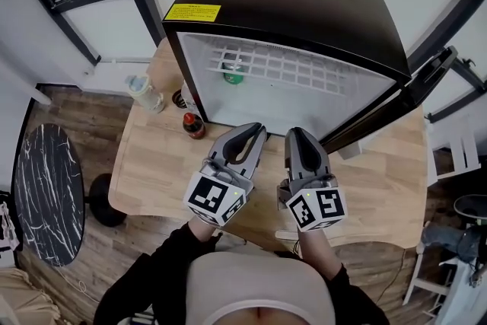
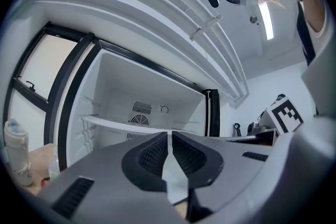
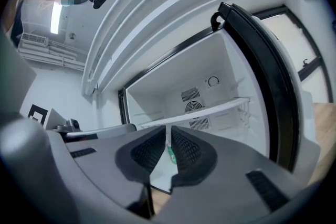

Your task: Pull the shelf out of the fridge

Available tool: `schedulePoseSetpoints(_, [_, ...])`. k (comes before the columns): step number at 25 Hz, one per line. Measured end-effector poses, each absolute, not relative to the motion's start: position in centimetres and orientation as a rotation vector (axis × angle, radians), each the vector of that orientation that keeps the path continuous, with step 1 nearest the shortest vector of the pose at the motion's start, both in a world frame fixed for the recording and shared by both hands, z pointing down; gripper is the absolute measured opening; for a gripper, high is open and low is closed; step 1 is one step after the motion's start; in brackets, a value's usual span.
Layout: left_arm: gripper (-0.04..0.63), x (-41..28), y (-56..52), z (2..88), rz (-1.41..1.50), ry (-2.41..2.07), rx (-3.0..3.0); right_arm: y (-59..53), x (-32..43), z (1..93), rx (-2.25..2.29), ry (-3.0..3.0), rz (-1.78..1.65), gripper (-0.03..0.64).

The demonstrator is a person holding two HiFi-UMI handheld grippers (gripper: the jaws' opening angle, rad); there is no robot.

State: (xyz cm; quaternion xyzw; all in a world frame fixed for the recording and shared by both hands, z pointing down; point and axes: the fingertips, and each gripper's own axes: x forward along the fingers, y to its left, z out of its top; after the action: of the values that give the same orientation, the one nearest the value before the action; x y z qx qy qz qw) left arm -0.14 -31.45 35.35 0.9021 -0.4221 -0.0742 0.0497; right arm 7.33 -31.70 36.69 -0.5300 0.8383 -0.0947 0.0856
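Left gripper (image 1: 256, 131) and right gripper (image 1: 297, 132) are both pressed together with nothing between the pads; the left gripper view (image 2: 169, 135) and right gripper view (image 3: 168, 129) each show only a thin slit with the fridge interior behind it. We see them side by side, pointing level at the open front of the mini fridge (image 1: 304, 4), short of the opening and touching nothing.

The fridge stands on a wooden table (image 1: 152, 164) with its door (image 1: 396, 106) swung open on the right. The shelf (image 1: 285, 71) is a white wire grid lying level across the cavity at about mid height, fully seated, its ends on the side-wall ledges; it shows as a thin white bar in both gripper views (image 2: 121, 124) (image 3: 210, 110). A green bottle (image 1: 233, 73) looks to sit below the grid, not on it. A clear plastic bottle (image 1: 144, 92) and a red-capped bottle (image 1: 193, 124) stand on the table left of the fridge.

Our judgement: the shelf should be light and stiff, coated wire, a bit slick; it should slide on the ledges but could bind if pulled skew. Best hold is the front edge bar, one gripper toward each end, pulled straight out and evenly; the jaws must spread first.
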Motion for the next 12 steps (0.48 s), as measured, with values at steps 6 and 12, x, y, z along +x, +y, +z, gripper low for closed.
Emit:
schedulePoseSetpoints(6, [0.074,-0.3,-33.4,35.9,-0.254,-1.297,2.68,-33.4,7.9,37.6,-1.599,2.477,-0.33,0.052])
schedulePoseSetpoints(12, [0.19,-0.4,-35.4,36.3,-0.32,-1.269,2.604,-35.5,8.5,38.1,-1.571,2.417,-0.425,0.195])
